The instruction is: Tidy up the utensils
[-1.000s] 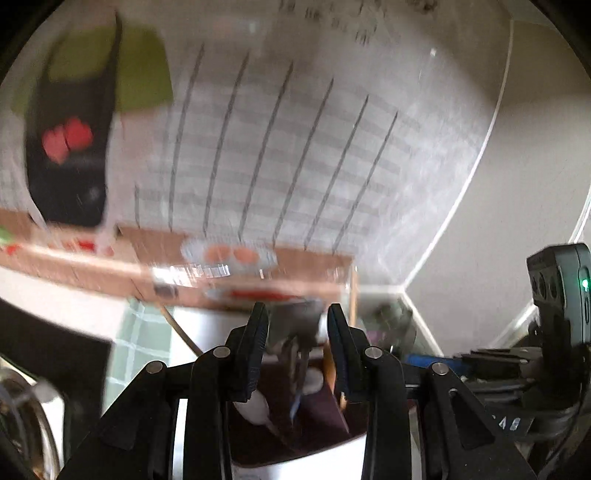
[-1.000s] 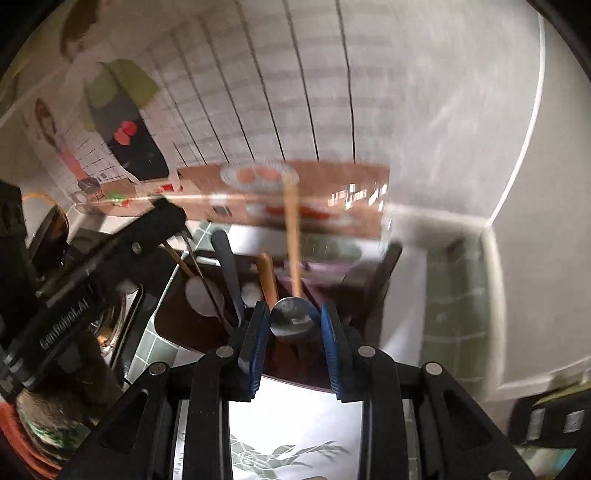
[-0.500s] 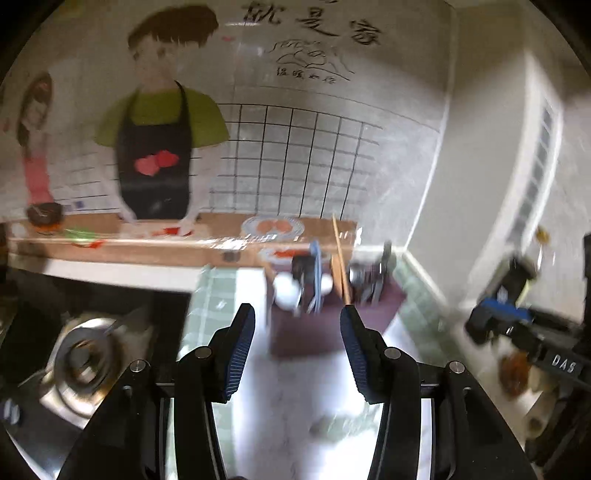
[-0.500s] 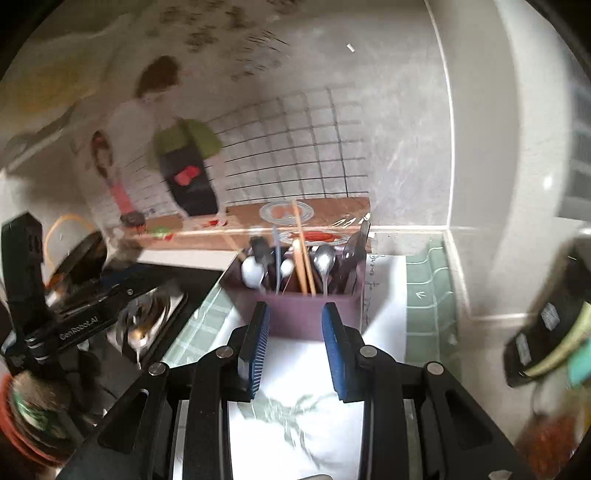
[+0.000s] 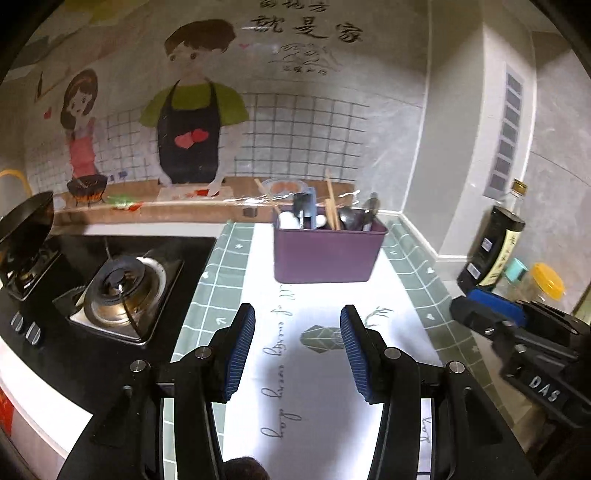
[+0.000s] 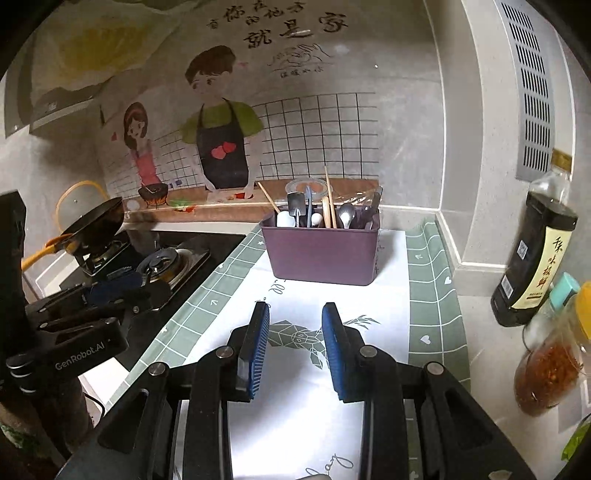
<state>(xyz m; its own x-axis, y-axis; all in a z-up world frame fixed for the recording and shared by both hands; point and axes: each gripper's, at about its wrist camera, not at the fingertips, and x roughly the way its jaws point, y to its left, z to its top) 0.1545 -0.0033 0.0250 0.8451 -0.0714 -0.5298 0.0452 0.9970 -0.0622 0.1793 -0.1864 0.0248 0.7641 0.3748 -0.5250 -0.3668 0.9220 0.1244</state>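
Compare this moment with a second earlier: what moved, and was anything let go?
Both grippers pulled back from the purple bin. The right gripper, earlier closed around a metal spoon at the bin, has released it and is open; the left gripper is open too. The bin stays on the mat, utensils standing inside.

You can read "GenRobot.AI" on the left gripper [image 6: 79,321] body and "DAS" on the right gripper [image 5: 491,314] body. The wall mural [image 5: 303,29] reads 就是家. The mat [image 5: 280,373] script stays illegible.
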